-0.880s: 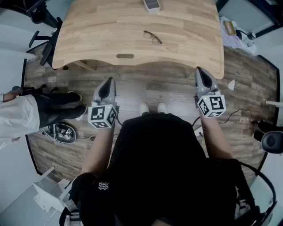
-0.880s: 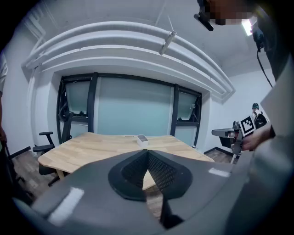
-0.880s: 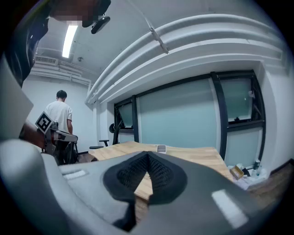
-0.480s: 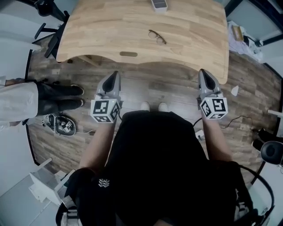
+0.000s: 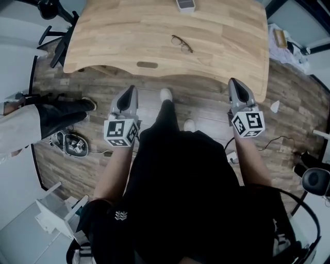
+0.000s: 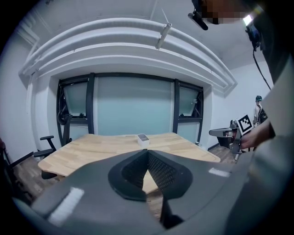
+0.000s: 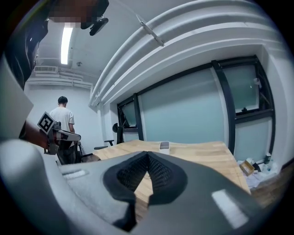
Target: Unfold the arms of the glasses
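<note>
Nearest the camera, the wearer's dark-clothed body filled the lower head view, with both forearms reaching forward over the wooden floor (image 5: pixel 201 103). The left gripper (image 5: pixel 131 90) was held just short of the table's near edge; its own view showed the jaws (image 6: pixel 148 151) closed together, with nothing between them. The right gripper (image 5: pixel 232 82) was held level with it on the other side, and its jaws (image 7: pixel 147 154) were likewise pressed together and empty. Between the two grippers, one white shoe (image 5: pixel 165 94) was set ahead of the other, which suggests a step toward the table. At the left margin stood a bystander (image 5: pixel 36 121) in a white sleeve and dark trousers.

Beyond the grippers lay the table (image 5: pixel 118 36), its pale wood mostly bare. The glasses (image 5: pixel 180 43) rested flat near its middle, well apart from both grippers and touched by neither. They were too small to show whether the arms were folded, though the compact outline suggests that they were. Farthest off, at the table's far edge, stood a small box (image 5: pixel 185 4).

Judged from this arrangement, the task had not begun: reaching the table, opening the jaws, steadying the frame and swinging out each arm all remained.
</note>
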